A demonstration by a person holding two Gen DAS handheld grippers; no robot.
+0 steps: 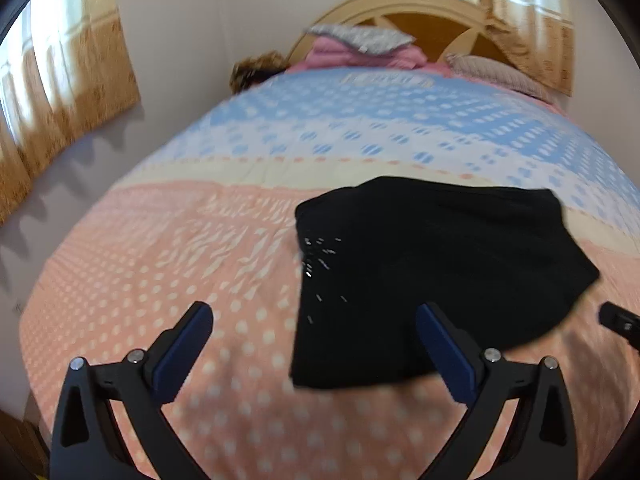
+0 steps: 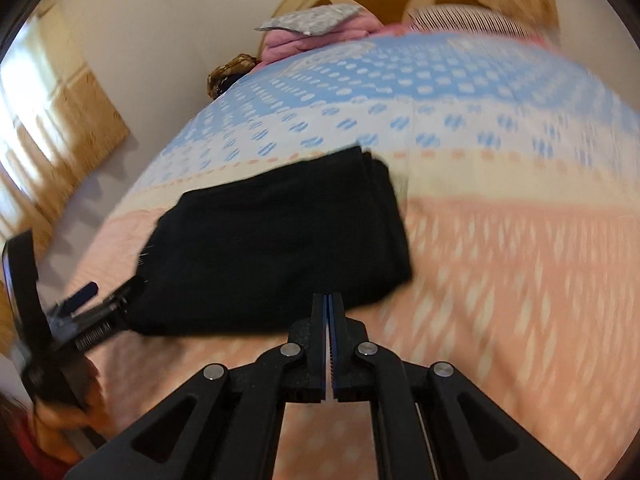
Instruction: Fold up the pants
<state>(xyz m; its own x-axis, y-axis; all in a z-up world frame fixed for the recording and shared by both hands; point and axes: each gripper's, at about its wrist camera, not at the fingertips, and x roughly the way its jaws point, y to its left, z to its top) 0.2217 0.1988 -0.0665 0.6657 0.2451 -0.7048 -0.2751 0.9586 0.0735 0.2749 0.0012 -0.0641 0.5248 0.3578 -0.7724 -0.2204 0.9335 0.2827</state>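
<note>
We saw the folded black fabric pants (image 1: 432, 264) lying as a compact dark bundle on the bed's quilted coverlet (image 1: 160, 272), which ran pink with pale dots at the near end, through a cream band, to blue and white toward the headboard. The pants sat on the pink part, their far edge reaching the cream band, well away from the bed's left edge. The left gripper (image 1: 316, 336) hung over the near part of the bed with its blue-padded black fingers (image 1: 188, 344) spread wide apart and nothing between the pads; the near left corner of the pants showed in the gap, but neither pad touched it. In the right wrist view the right gripper (image 2: 329, 300) had its fingers pressed together, empty, pointing at the near edge of the pants (image 2: 272, 248) without our being able to tell whether the tips touched the cloth. The same view showed the left gripper (image 2: 92, 300) from the side at the pants' left end, held by a hand (image 2: 64, 412) at the frame's lower left. At the head of the bed we saw a cream wooden arched headboard (image 1: 400, 8), pink bedding (image 1: 340, 56) with a grey patterned pillow (image 1: 360, 38) on top, and golden curtains (image 1: 72, 92) along the wall beside the bed's left edge. Both views were blurred.
</note>
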